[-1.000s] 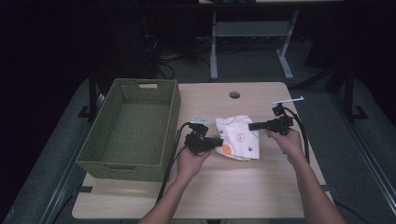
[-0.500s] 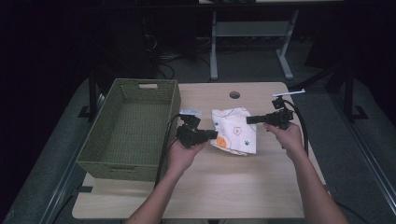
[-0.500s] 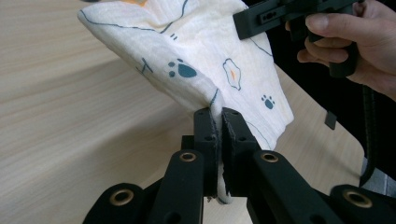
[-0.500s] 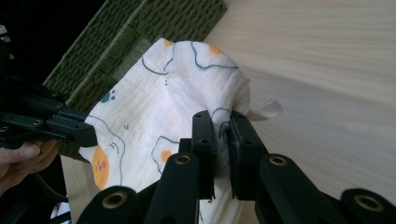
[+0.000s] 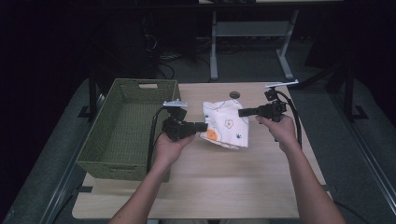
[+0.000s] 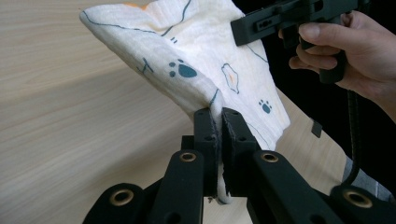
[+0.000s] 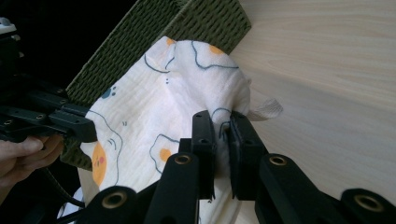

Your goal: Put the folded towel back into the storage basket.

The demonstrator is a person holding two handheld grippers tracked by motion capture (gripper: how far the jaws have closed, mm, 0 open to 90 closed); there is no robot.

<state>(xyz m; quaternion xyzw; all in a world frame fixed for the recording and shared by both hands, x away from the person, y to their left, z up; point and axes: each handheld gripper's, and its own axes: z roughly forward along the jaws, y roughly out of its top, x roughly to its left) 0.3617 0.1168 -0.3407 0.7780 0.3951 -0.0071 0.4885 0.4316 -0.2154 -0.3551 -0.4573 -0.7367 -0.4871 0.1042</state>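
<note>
Above the middle of the surface [image 5: 261, 186], two tongs hold a printed cloth stretched between them.

Left tongs [image 5: 201, 126] are clamped on the cloth's [image 5: 226, 125] left edge, and in the left gripper view the jaws pinch a gathered fold of the cloth [image 6: 196, 60]. Right tongs [image 5: 243, 112] are clamped on its right edge, the fabric bunched between the pads in the right gripper view [image 7: 187, 107]. The cloth hangs clear of the surface or barely brushes it; which, cannot be told. Its long axis runs roughly from one tongs to the other, across the person's front. A green woven basket [image 5: 122, 156] stands just left of the left hand [image 5: 170, 147], so the left side is the nearer one. If the cloth is bound for the basket, both hands would have to carry it leftward, keeping it spread.
</note>
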